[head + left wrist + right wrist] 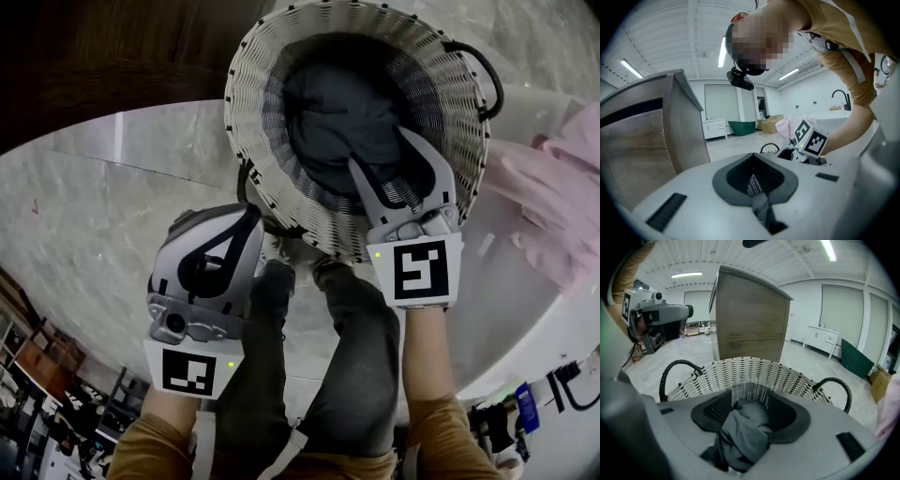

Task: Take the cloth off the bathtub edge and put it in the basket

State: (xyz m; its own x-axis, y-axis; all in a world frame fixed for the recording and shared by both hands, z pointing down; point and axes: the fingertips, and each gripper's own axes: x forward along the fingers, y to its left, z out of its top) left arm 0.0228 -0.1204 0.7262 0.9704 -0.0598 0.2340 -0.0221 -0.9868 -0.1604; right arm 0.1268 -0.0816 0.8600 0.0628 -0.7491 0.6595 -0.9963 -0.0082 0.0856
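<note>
A person stands over a wicker basket on a marble floor, a gripper in each hand. The left gripper hangs at about 7 o'clock from the basket, outside its rim. Its fingers are clenched tip to tip on nothing, as the left gripper view confirms, and it appears to have no part in the drop.

The dark grey cloth is bunched at the bottom of the basket. The right gripper reaches in over the rim from 5 o'clock. Its fingers are spread apart and seem to be released. The right gripper view shows a fold of the cloth heaped between them without either pad visibly pressing on it.

By this reading the job is all but finished for this piece. The cloth is off the bathtub edge and inside the basket, and what is left is to lift the right gripper clear without dragging the fold back out.

At 3 o'clock from the basket, a pink cloth lies over the white bathtub edge, well apart from both grippers. If it also counts as part of the task, that piece has not been collected.
</note>
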